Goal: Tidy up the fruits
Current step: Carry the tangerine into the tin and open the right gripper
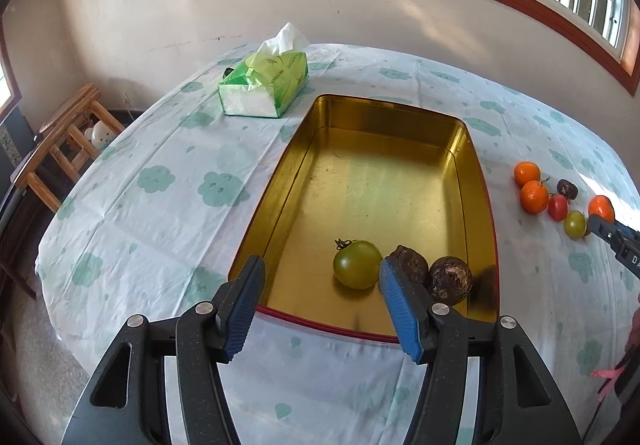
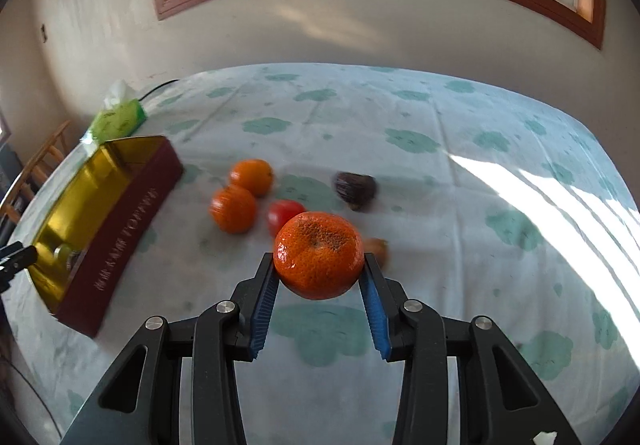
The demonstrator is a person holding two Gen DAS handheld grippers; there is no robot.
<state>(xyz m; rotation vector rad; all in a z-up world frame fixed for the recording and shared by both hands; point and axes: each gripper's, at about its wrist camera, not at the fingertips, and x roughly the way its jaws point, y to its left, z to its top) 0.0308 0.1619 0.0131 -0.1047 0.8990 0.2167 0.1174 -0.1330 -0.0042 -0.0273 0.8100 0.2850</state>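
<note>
Right tool grips a tangerine; the tin lies to its left.
Left tool hangs open over the tin's near end; remaining fruit sits on the desk.

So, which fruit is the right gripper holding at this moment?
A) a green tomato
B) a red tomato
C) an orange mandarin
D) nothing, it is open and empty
C: in the right wrist view the right gripper is shut on the mandarin, pressed between both blue pads and lifted above the tablecloth.
</note>
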